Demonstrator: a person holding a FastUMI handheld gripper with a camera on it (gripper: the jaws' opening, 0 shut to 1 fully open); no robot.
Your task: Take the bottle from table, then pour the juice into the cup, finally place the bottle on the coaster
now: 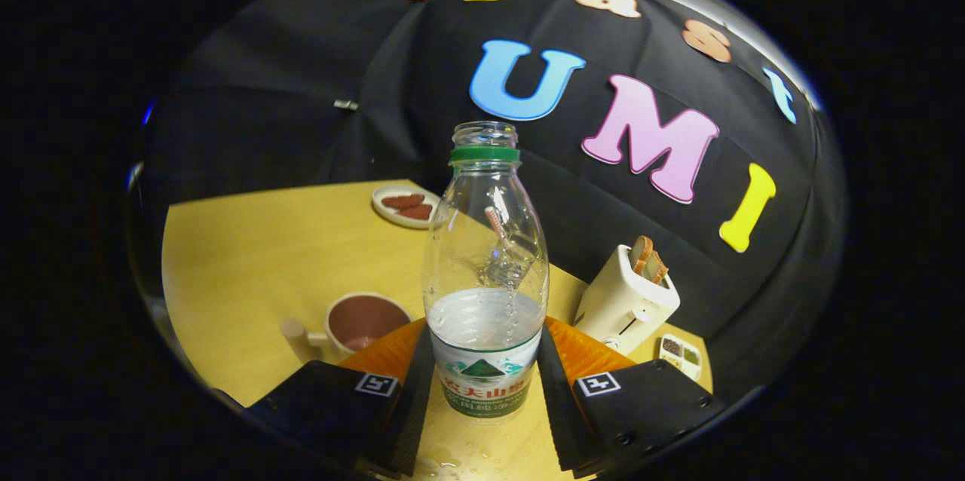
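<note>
Our fingers clamp the open bottle upright; we should carry it level to the cup left of it, then tilt slowly.

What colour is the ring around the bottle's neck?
Green, seen in the gripper view: ring on the bottle that the tool holds.
</note>
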